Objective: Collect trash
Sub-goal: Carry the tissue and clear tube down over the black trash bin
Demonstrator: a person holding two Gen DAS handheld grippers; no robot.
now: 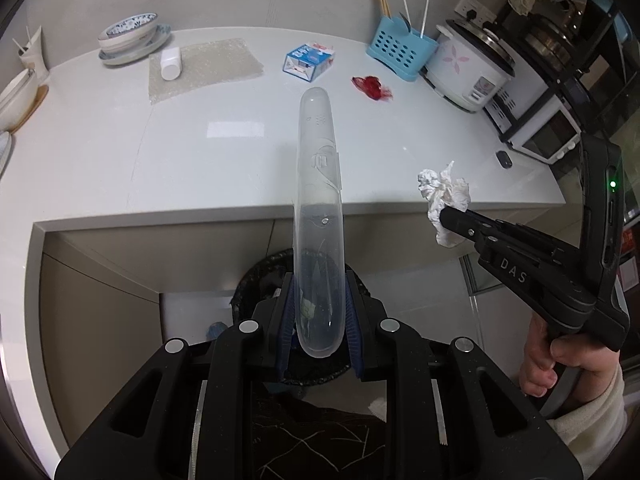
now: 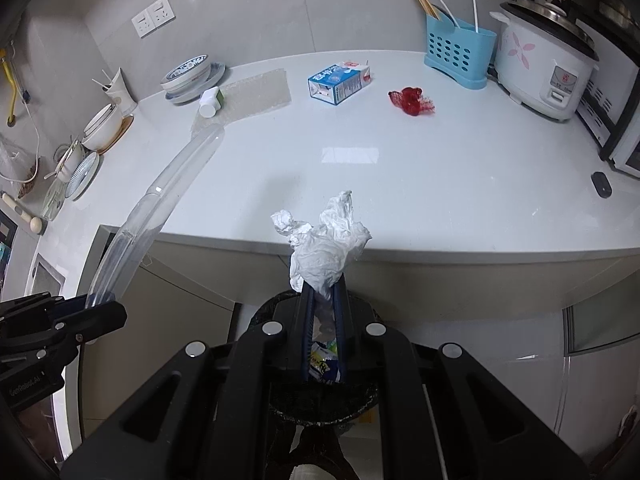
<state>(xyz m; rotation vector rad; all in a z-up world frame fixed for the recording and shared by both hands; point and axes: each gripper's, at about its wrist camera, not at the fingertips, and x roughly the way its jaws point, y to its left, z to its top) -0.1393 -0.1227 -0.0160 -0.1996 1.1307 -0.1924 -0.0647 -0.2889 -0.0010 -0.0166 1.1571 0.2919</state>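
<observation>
Clamping clear plastic case (image 1: 318,216) in left gripper (image 1: 320,320) | right gripper (image 2: 323,320) pinching crumpled tissue (image 2: 324,240) | bin (image 2: 324,408) below

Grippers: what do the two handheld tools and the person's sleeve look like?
Both tools are matte black plastic with round silver bolt heads and dark blue ribbed fingers. The right tool carries raised "DAS" lettering and a green light on its handle; the left tool reads "GenRobot.AI". The sleeve is cream, fleecy.

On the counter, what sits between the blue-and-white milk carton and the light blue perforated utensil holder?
Only the crumpled red wrapper, lying nearer the front than both the carton and the holder. The rest is bare white counter, clearest in the right wrist view.
</observation>
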